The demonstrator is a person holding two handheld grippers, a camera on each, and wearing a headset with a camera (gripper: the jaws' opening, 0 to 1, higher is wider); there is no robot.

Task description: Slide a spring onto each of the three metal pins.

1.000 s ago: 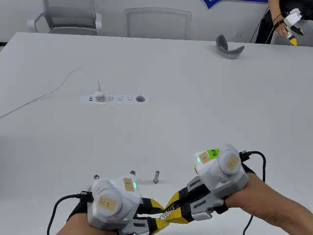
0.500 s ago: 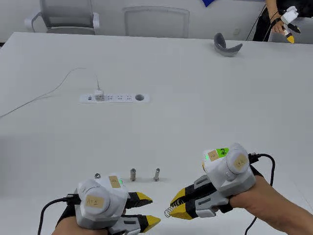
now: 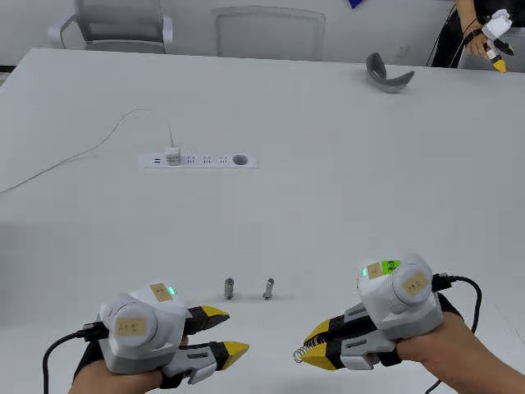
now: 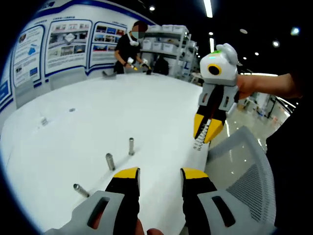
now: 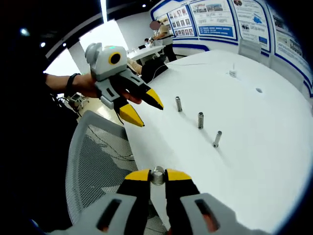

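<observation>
The right gripper (image 3: pixel 314 349) pinches a spring (image 5: pixel 157 175) at its tips, low over the near edge of the counter (image 3: pixel 328 164). The left gripper (image 3: pixel 231 331) hangs spread and empty to its left, well apart from it. Three metal pins (image 5: pixel 200 120) stand upright in a row on the counter just beyond both; the rightmost pin (image 3: pixel 268 288) looks bare, the other two seem wrapped in coils
</observation>
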